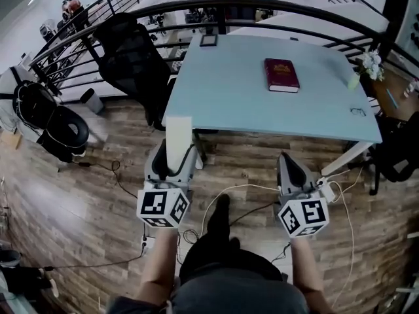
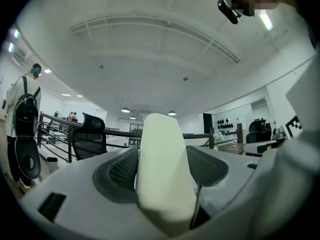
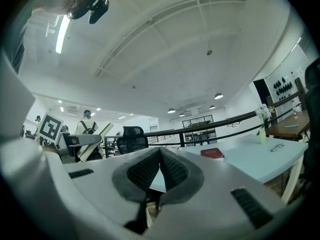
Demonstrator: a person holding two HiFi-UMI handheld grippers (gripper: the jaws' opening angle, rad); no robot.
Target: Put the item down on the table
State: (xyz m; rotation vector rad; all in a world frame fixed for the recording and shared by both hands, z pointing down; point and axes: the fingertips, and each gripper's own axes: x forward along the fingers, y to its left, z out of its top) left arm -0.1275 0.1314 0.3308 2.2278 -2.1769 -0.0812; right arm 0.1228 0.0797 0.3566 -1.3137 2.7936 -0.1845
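We face a counter (image 1: 216, 103) with a book (image 1: 281, 74) lying on its far right part, a small frame (image 1: 208, 40) at the far edge to the book's left, and glasses (image 1: 357, 112) by the right edge. A chair (image 1: 127, 51) stands left of the counter, and a railing (image 1: 157, 8) runs behind both. Nearest us, the left gripper (image 1: 175, 165) has a block (image 1: 178, 136) upright between its fingers (image 1: 159, 163), with the right gripper (image 1: 292, 169) off to its right.

We see a red book (image 1: 281, 74) lying flat, well apart from white flowers (image 1: 372, 63) and a pair of glasses (image 1: 357, 112). A black office chair (image 1: 131, 57) stands near a black railing (image 1: 288, 12). A white cable (image 1: 229, 191) trails over the wood floor (image 1: 65, 201).
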